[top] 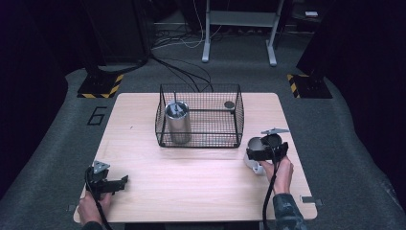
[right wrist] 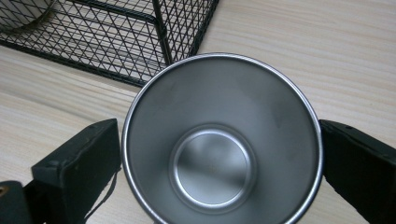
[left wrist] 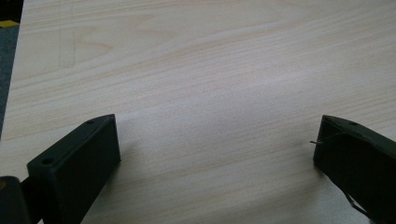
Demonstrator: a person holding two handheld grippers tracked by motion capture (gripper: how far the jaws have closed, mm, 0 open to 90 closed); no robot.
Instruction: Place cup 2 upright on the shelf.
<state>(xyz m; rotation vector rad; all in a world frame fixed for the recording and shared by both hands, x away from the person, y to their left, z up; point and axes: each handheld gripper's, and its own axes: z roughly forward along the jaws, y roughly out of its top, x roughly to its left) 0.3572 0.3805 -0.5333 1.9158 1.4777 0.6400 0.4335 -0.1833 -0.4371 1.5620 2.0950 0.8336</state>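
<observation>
A shiny steel cup [right wrist: 212, 163] sits between the two black jaws of my right gripper [right wrist: 219, 135], open mouth toward the camera, with both jaws pressed against its rim. In the high view that right gripper [top: 262, 152] holds the cup [top: 252, 144] at the table's right side, just in front of the right corner of a black wire basket [top: 201, 140]. My left gripper [top: 119, 183] rests near the front left corner of the table. Its jaws stand wide apart over bare wood, so the left gripper [left wrist: 217, 135] is open and empty.
The wire basket [right wrist: 140, 42] stands at the table's middle back. Inside it a tall steel canister [top: 177, 122] stands at the left and a small dark round object [top: 229, 104] lies at the back right. Cables and a metal stand lie on the floor beyond.
</observation>
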